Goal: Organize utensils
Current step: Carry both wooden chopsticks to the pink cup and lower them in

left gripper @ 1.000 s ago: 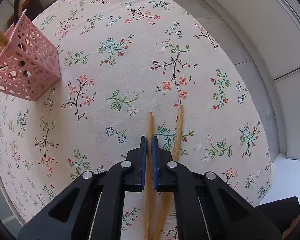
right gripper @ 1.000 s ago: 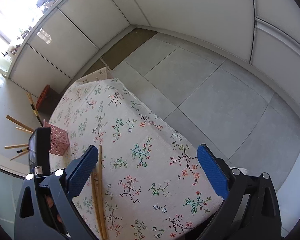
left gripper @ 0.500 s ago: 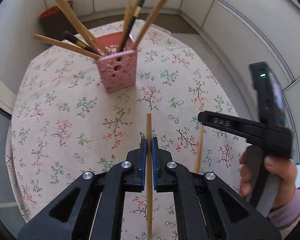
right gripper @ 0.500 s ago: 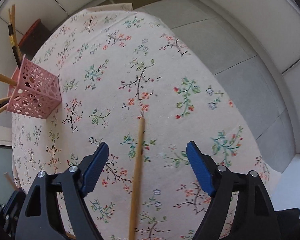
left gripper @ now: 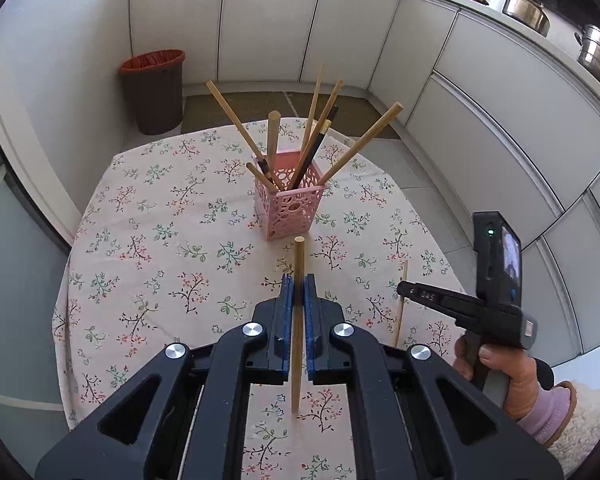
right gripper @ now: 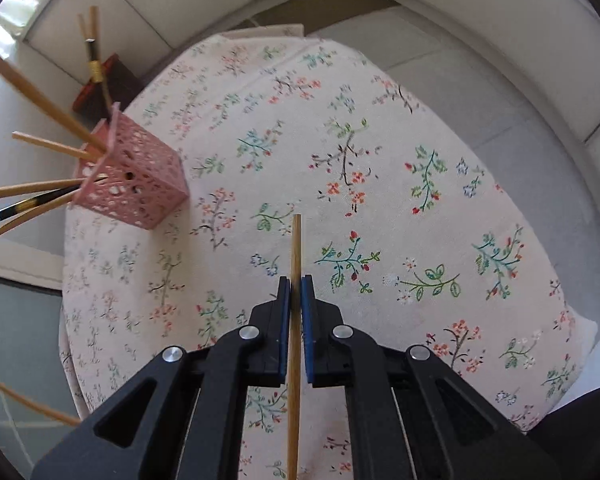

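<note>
My left gripper (left gripper: 299, 280) is shut on a wooden chopstick (left gripper: 298, 264) and holds it above the floral tablecloth (left gripper: 160, 232), pointing at the pink lattice holder (left gripper: 290, 210) with several chopsticks standing in it. My right gripper (right gripper: 295, 282) is shut on a second wooden chopstick (right gripper: 295, 248) low over the cloth (right gripper: 380, 220). The pink holder (right gripper: 134, 188) is at its far left. In the left wrist view the right gripper (left gripper: 410, 290) is at the right, with its chopstick (left gripper: 401, 300) reaching down to the cloth.
A brown bin (left gripper: 154, 90) with a red liner stands on the floor behind the table. White cabinets (left gripper: 480, 120) run along the back and right. Metal pots (left gripper: 526, 8) sit on the counter. Grey floor tiles (right gripper: 480, 92) lie beyond the table's right edge.
My left gripper has lifted its chopstick off the cloth and swung to face the pink holder. My right gripper has come down over the second chopstick and shut on it.
</note>
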### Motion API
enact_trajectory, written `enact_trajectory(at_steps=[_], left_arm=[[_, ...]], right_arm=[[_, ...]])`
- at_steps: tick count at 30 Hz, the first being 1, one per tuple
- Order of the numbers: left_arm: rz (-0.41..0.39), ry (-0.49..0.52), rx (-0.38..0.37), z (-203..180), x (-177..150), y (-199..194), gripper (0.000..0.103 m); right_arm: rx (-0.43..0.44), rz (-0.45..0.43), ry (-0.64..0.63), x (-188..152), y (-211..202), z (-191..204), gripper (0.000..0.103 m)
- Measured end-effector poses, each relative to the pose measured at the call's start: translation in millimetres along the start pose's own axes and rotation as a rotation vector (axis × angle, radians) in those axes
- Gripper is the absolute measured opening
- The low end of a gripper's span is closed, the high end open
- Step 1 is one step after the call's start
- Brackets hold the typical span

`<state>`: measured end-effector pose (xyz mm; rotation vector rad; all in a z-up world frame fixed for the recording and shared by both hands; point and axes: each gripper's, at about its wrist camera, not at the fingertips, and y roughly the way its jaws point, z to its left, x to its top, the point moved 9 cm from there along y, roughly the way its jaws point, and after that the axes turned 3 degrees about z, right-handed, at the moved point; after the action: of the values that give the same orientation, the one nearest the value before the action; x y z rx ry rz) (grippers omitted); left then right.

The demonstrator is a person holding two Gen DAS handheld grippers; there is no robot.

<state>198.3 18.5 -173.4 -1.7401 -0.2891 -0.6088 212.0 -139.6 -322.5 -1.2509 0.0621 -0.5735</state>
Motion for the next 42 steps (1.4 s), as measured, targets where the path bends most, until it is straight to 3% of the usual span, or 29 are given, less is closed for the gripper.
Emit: enact_trajectory(at_steps=[7,14,27,36,42], left_arm=[[-0.087,-0.006,-0.010,-9.5,12.4,-30.4,0.005],[-0.157,-0.024,-0.003,-14.8,32.6,-54.0,0.005],[-0.327,0.020,0.024,-38.3,127.7,-119.4,0.004],[-0.363,0.025,0.100,-35.0,183.9,-89.8,0.004],[-0.300,0.004,0.103,-18.2,186.8,-35.2,0.007]], right_arm=[[0.063,-0.219,-0.215,10.6,-108.3,32.5,0.006],[0.103,-0.323,-0.286,30.5,-178.7,49.7,0.006],[0.243,-0.508,-0.356,90.5,-294.4,121.9,0.006],[0.257,-0.582,-0.408,130.9,-305.0,168.3,0.006],[0.242,-0.530,-0.405,152.2,-256.8,177.2,0.006]])
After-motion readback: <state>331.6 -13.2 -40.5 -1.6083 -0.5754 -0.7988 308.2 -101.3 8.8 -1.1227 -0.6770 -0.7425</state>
